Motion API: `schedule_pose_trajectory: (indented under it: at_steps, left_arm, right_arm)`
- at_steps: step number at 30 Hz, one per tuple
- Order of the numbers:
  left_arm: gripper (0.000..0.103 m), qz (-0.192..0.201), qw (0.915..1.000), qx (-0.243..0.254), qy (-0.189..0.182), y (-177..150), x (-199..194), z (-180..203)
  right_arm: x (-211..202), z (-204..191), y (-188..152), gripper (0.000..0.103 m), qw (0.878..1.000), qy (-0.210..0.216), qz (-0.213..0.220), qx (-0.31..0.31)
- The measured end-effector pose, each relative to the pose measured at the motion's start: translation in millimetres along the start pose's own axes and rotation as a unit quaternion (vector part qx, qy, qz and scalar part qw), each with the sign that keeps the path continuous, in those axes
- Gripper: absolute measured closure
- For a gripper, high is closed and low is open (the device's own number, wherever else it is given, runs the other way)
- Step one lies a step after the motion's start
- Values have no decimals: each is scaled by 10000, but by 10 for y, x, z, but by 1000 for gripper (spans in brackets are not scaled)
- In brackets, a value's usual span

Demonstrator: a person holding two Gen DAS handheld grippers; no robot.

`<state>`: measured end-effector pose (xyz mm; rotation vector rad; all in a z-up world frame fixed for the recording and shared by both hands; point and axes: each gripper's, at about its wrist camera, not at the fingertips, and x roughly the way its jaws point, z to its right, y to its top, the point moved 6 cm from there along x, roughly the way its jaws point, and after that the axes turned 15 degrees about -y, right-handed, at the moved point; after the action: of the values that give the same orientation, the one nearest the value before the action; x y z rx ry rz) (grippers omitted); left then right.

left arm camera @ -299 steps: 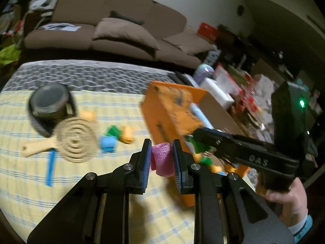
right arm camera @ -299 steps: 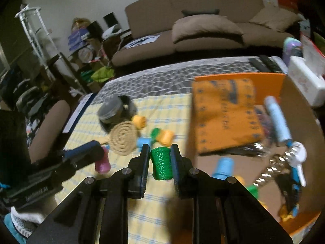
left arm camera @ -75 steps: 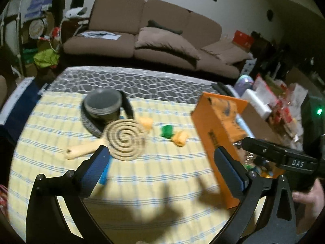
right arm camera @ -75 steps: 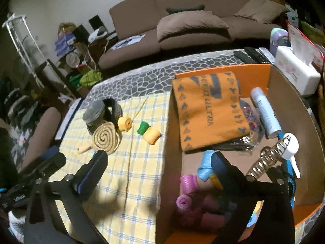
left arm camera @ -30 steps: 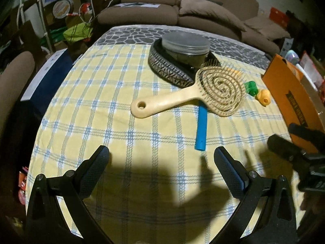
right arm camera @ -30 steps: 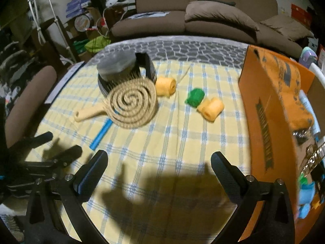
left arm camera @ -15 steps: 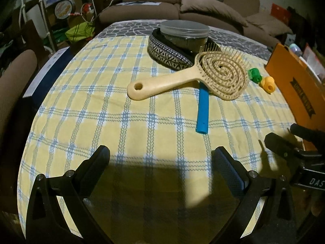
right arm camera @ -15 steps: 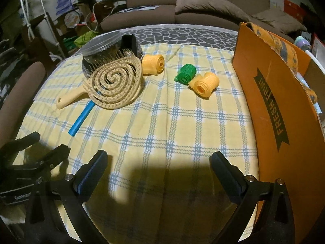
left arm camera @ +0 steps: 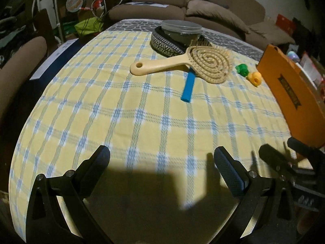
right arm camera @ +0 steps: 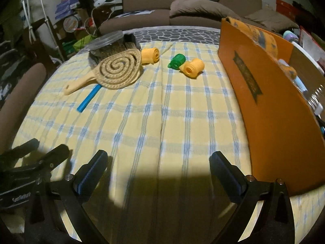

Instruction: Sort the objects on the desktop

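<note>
Both claws low over the yellow-and-blue checked cloth [left arm camera: 142, 109], nothing in either one: left gripper [left arm camera: 161, 158] spread wide, fingers well apart w/ bare cloth and shadow between them, right gripper [right arm camera: 158, 163] same, splayed open and empty. From the left claw, straight ahead and well off, the spiral hairbrush [left arm camera: 189, 63] lies flat, handle pointing back-left toward the claw, its round head propped over a blue stick [left arm camera: 189, 87] that pokes out toward us. Behind the brush, a patterned band [left arm camera: 164, 44] curls round a lidded clear jar [left arm camera: 181, 29]. Ahead-right of the left claw, a green roller [left arm camera: 242, 69] and a yellow roller [left arm camera: 255, 77] sit touching, just short of the orange box [left arm camera: 292, 99], whose wall stands along the right. Right claw's view now: box wall [right arm camera: 264, 93] close on its right side, rollers ahead & slightly right, green one [right arm camera: 177, 60] against the yellow one [right arm camera: 193, 67]; a second yellow roller [right arm camera: 150, 55] ahead-left, tucked beside the brush head [right arm camera: 119, 69]. Blue stick [right arm camera: 89, 97] further left, under the brush. Items inside the box partly seen, too hidden to name. Left claw [right arm camera: 34, 162] shows at the right cam's lower-left edge, close beside
</note>
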<state>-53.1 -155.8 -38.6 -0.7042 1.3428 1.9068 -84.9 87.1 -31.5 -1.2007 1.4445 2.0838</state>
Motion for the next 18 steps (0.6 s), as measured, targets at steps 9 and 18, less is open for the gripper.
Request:
schedule_pose_trajectory:
  at_steps: [9, 18]
  left_arm:
    - [0, 88, 9998, 150, -93, -247, -269, 242]
    - [0, 77, 9992, 377, -140, -343, -245, 511]
  right_arm:
    - [-423, 181, -316, 1, 9997, -164, 183, -83]
    - [-401, 725, -488, 1, 9983, -549, 64, 196]
